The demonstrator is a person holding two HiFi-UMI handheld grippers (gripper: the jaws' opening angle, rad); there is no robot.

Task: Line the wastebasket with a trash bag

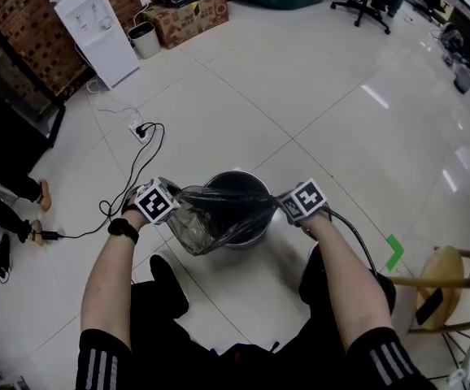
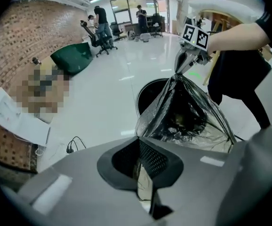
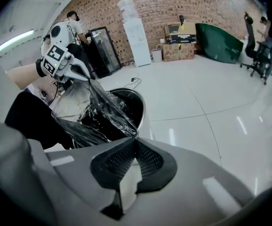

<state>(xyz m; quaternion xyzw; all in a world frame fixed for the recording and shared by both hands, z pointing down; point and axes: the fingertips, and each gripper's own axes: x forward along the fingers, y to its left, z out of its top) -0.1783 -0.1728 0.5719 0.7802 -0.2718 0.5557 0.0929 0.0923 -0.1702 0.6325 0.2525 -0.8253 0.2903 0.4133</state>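
A round metal wastebasket (image 1: 255, 236) stands on the white tiled floor in front of my knees. A thin dark translucent trash bag (image 1: 211, 216) is stretched over its near left side, between my two grippers. My left gripper (image 1: 178, 195) is shut on the bag's left edge, and my right gripper (image 1: 280, 205) is shut on its right edge. In the left gripper view the bag (image 2: 188, 112) runs from my jaws (image 2: 137, 138) up to the right gripper (image 2: 188, 62), with the wastebasket (image 2: 143, 91) behind. In the right gripper view the bag (image 3: 98, 112) spans from my jaws (image 3: 136, 138) to the left gripper (image 3: 82, 72), over the wastebasket's rim (image 3: 140, 105).
A power strip with black cables (image 1: 141, 130) lies on the floor to the far left. A water dispenser (image 1: 97, 31), a small bin (image 1: 144, 39) and a cardboard box (image 1: 190, 15) stand by the brick wall. A wooden stool (image 1: 446, 287) is at the right. A person's feet (image 1: 23, 214) are at the left.
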